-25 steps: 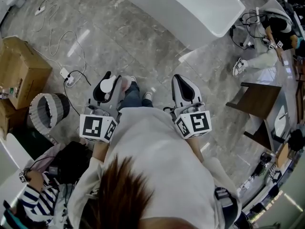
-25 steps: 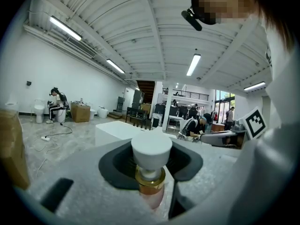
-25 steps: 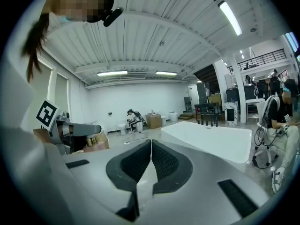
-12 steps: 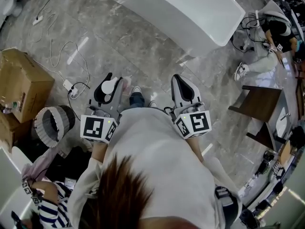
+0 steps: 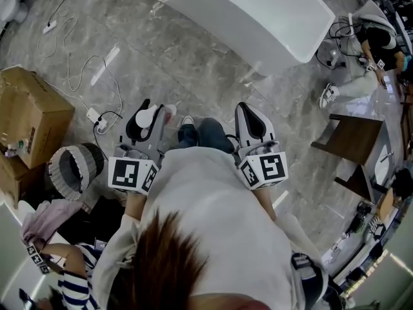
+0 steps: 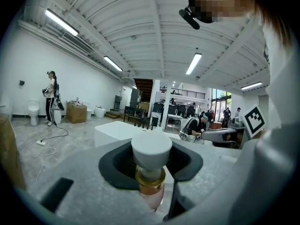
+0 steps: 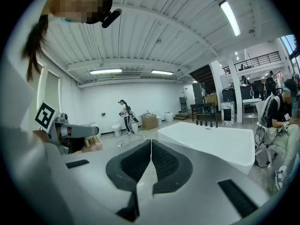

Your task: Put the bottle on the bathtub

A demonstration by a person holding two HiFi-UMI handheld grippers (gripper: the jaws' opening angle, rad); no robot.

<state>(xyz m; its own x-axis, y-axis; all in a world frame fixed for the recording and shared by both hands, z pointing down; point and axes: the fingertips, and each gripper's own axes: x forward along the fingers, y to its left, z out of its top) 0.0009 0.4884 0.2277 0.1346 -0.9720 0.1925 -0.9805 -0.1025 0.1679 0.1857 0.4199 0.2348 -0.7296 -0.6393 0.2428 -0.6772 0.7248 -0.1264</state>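
Both grippers are carried side by side in front of the person. The left gripper [image 6: 151, 164] has its jaws partway apart, clamped on the bottle [image 6: 151, 149]. The pads grip around its gold collar, with the white cap above them and the pink body below. From the head view it is hard to tell how upright the bottle sits. The right gripper [image 7: 151, 165] has its jaws pressed together with nothing between them.

Beyond the jaws, the white bathtub [image 5: 258, 15] stands well apart from both grippers, across a stretch of grey stone floor [image 5: 193, 70]. A cardboard box [image 5: 32, 118] sits off to the left.

The step in hand looks like the carry: the bottle is held but has not reached the tub. The next move calls for closing that gap and bringing the left gripper over the tub's flat rim. The base then has to be lowered squarely onto the rim before the jaws open.
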